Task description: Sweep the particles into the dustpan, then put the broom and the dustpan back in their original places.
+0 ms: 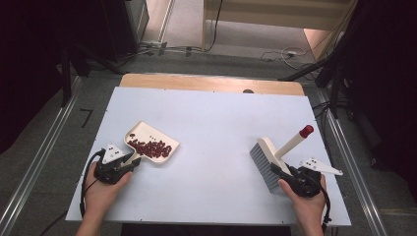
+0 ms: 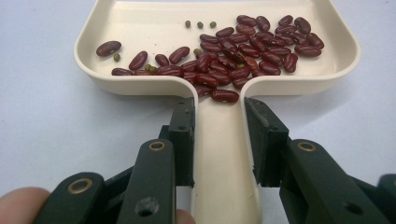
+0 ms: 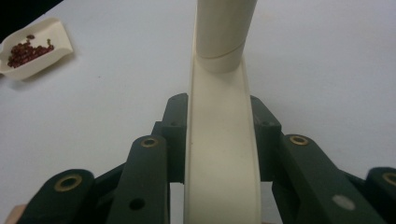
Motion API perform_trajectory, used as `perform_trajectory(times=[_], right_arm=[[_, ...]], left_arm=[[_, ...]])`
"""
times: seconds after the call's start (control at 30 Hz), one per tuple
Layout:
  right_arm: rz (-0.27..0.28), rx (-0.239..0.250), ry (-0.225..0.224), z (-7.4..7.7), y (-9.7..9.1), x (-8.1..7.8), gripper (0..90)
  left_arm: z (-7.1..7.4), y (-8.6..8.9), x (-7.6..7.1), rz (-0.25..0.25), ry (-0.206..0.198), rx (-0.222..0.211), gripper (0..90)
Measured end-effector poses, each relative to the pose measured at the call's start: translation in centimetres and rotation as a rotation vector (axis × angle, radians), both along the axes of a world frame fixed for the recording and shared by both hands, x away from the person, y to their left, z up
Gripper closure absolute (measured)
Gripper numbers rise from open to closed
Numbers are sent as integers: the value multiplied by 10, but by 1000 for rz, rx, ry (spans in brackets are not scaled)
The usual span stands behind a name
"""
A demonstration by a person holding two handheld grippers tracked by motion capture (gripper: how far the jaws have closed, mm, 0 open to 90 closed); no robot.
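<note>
The left gripper [image 1: 129, 163] lay low at about eight o'clock on the table [image 1: 216, 118], its jaws closed on the handle of the dustpan [image 1: 147, 133]. In the left gripper view the two black pads [image 2: 184, 140] pressed against either side of that cream handle, narrowed to its width, with the gripper [image 2: 219, 140] pointing straight along it toward the pan. The left hand [image 1: 103, 189] cupped the gripper from behind, with the forearm coming in from six o'clock and angled slightly toward one o'clock. The dustpan sat flat on the white surface just beyond the jaws, its open mouth turned toward two o'clock. Red beans [image 1: 151, 148] were heaped in the part of the pan nearest the handle, a few green ones [image 2: 200, 24] lying among them and farther in.

The right gripper [image 1: 275, 173] sat at about four o'clock, its jaws clamped on the body of the brush [image 1: 268, 155]. In the right gripper view the pads [image 3: 175, 135] hugged both sides of the pale body, and the gripper [image 3: 219, 140] looked along it toward the round handle. The right hand [image 1: 307, 194] held it from six o'clock, the wrist tilted toward eleven o'clock. The brush stood with its grey bristles [image 1: 259, 164] down on the table, its handle rising toward two o'clock and ending in a red tip [image 1: 306, 130]. Brush and dustpan were well apart, with bare table between them.
</note>
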State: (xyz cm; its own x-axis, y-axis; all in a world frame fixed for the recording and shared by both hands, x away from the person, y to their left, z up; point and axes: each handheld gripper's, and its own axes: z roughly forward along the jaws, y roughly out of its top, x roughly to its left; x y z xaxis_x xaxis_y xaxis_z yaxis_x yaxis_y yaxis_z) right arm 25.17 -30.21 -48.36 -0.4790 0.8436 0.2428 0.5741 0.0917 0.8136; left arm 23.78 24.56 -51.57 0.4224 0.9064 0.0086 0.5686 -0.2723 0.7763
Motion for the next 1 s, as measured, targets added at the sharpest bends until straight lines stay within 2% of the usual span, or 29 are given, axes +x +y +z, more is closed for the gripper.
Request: perform_trajectory(times=[0.33, 0.53, 0.77, 0.9, 1.0], right_arm=[[-18, 19, 27, -11, -19, 16, 642], [-7, 24, 36, -17, -26, 22, 640], [3, 89, 72, -28, -38, 31, 628], [6, 127, 113, -32, -44, 36, 612], [-4, 115, 138, -32, -47, 39, 588]], left_arm=[[-2, -3, -1, 8, 4, 14, 665], [-3, -3, -1, 13, 3, 13, 665], [-4, -6, -3, 24, 9, 16, 665], [-4, -9, -4, 31, 11, 19, 664], [-4, -12, -5, 43, 13, 16, 663]])
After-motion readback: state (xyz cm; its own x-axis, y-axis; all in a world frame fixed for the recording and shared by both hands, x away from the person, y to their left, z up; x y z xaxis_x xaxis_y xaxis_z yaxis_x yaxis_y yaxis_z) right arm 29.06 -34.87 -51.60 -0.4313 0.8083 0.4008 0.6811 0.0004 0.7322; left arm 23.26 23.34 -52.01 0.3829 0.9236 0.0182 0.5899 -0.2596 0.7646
